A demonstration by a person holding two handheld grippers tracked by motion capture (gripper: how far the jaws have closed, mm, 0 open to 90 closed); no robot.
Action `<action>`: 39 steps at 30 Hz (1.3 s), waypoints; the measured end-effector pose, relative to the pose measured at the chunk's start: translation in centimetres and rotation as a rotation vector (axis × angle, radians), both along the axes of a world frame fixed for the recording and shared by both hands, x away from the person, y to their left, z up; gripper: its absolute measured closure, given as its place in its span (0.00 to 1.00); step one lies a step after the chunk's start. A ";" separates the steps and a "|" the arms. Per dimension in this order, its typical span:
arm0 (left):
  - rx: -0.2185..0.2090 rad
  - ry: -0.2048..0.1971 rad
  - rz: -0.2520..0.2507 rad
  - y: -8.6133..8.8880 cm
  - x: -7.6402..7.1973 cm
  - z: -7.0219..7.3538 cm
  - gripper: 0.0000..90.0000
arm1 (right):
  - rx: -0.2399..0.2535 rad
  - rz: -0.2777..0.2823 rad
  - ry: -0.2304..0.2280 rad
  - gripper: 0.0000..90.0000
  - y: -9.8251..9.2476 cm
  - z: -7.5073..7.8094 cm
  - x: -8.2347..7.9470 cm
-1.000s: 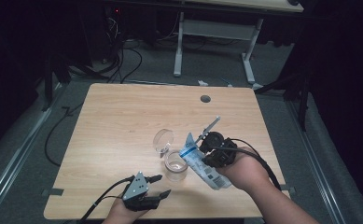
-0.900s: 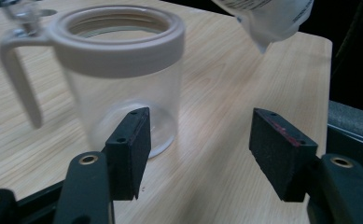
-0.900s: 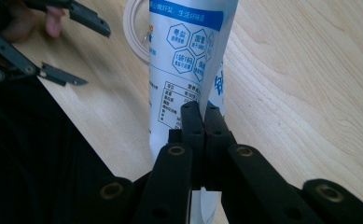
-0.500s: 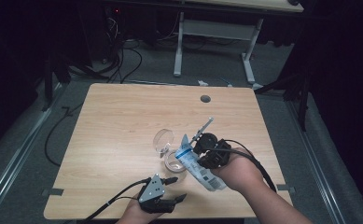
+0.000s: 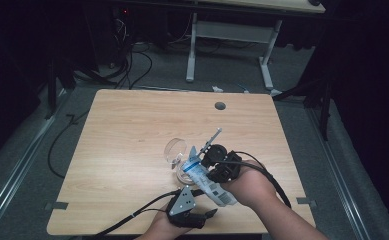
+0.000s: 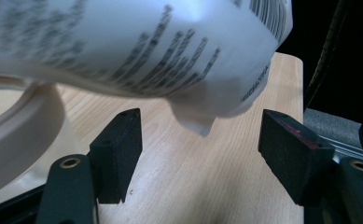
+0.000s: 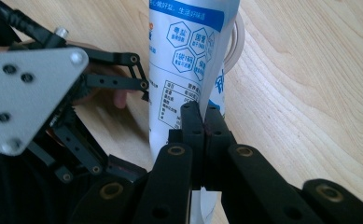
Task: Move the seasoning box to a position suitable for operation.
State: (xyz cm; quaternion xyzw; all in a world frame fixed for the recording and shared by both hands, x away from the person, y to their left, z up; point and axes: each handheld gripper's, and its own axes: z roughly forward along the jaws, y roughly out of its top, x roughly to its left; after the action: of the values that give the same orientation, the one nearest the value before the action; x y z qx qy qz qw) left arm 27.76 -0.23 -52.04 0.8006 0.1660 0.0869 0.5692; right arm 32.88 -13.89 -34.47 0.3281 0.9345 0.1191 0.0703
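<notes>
The high view looks forward and down from above the person's side onto the whole wooden table [image 5: 132,150], far enough back to take in grey floor and a second desk's legs [image 5: 192,50] beyond. The left gripper view sits low and very close — its camera looks along two spread black jaws at a white printed pouch [image 6: 137,51] hanging just above, blurred, so the print can't be read. The right gripper view looks down along its closed jaws at the same pouch [image 7: 184,70], also close. All three views share that pouch and the tabletop under it — the right one also catches the left gripper [image 7: 100,88].
</notes>
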 end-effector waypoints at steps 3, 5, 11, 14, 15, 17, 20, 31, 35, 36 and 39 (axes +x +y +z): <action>-0.005 0.002 0.003 -0.1 0.0 0.1 0.34 | 0.002 -0.002 0.000 1.00 0.1 0.0 -0.1; -0.011 0.003 0.004 -0.1 0.0 0.2 0.34 | 0.000 0.000 -0.001 1.00 0.1 0.1 -0.1; -0.020 -0.006 0.004 0.0 -0.1 0.5 0.34 | 0.001 -0.002 -0.011 1.00 0.2 0.4 -0.2; -0.024 -0.006 0.005 -0.1 -0.1 0.5 0.34 | -0.002 -0.002 -0.013 1.00 0.3 0.6 -0.2; -0.026 -0.004 0.004 -0.2 -0.1 0.5 0.33 | -0.001 -0.002 -0.010 1.00 0.4 0.6 -0.3; -0.026 -0.004 0.004 -0.4 -0.1 0.5 0.33 | -0.003 -0.001 -0.007 1.00 0.4 0.6 -0.2; -0.024 -0.002 0.004 -0.6 -0.1 0.4 0.32 | -0.006 -0.004 0.003 1.00 0.5 0.5 -0.2; -0.026 -0.001 0.010 -1.1 0.0 0.3 0.35 | -0.028 -0.013 0.041 1.00 0.7 0.4 0.3; -0.021 -0.020 0.016 -1.4 -0.2 0.2 0.33 | -0.039 -0.026 0.059 1.00 0.9 0.6 0.6; -0.021 -0.024 0.019 -1.6 -0.2 0.2 0.33 | -0.047 -0.026 0.063 1.00 1.0 0.7 0.8; -0.015 -0.029 0.026 -1.8 -0.2 0.3 0.33 | -0.057 -0.026 0.066 1.00 1.1 0.8 0.9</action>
State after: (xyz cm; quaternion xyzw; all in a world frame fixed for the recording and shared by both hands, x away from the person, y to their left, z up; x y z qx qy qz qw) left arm 27.56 -2.01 -51.78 0.7927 0.1687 0.1046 0.5764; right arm 33.80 -12.80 -33.68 0.3419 0.9349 0.0808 0.0504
